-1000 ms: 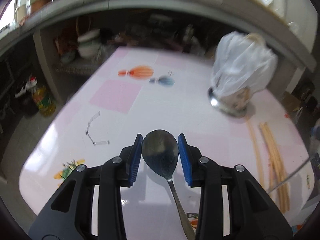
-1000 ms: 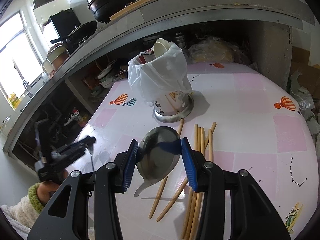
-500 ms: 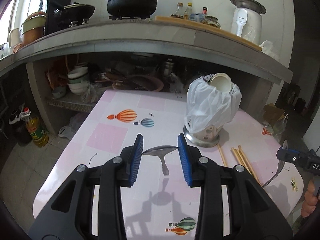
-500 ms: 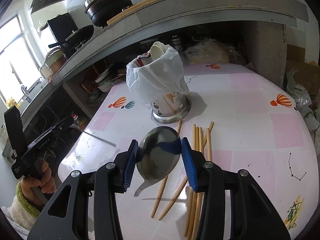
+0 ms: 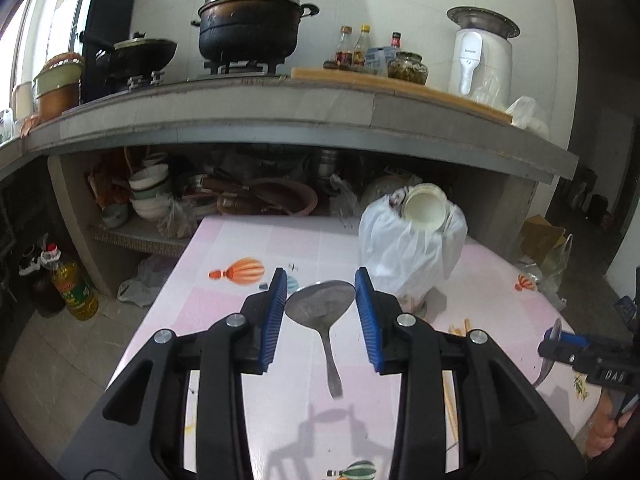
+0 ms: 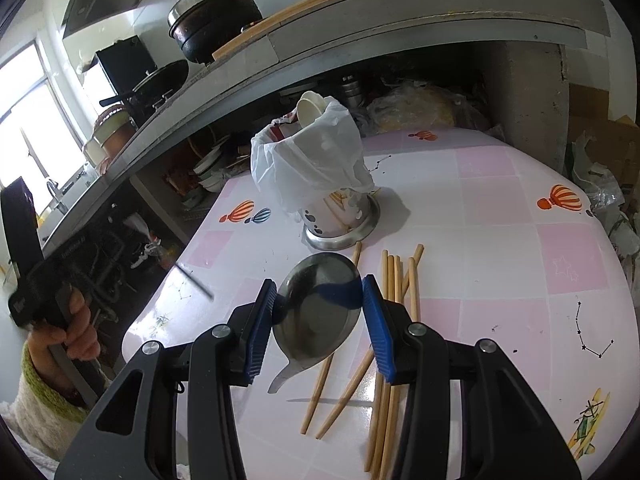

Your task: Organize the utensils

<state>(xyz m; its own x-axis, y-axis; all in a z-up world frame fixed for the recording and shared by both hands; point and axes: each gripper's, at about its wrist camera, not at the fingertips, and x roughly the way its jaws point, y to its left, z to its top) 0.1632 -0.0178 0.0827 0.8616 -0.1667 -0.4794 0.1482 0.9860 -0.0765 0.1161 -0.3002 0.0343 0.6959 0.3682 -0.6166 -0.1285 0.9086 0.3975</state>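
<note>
Your left gripper (image 5: 321, 309) pinches a metal spoon (image 5: 320, 307) by its bowl, above the pink table (image 5: 224, 304). Your right gripper (image 6: 319, 312) clamps a second spoon (image 6: 316, 312) likewise. Just beyond, chopsticks (image 6: 394, 304) lie loose on the table; farther back stands the bag-draped utensil holder (image 6: 320, 184).

Your left wrist view looks forward along its gripper (image 5: 321, 312), raised above the near end of the desk (image 5: 224, 304) and facing the stove shelf (image 5: 280, 120) head-on. Your right wrist view sits closer and tilts down along its own gripper (image 6: 319, 320), facing the desk (image 6: 520, 264) at a slant. Both share the bagged holder (image 5: 408, 248) (image 6: 316, 176) (also the big pot (image 5: 250, 24) (image 6: 216, 20)), and each catches the other gripper at its edge.
</note>
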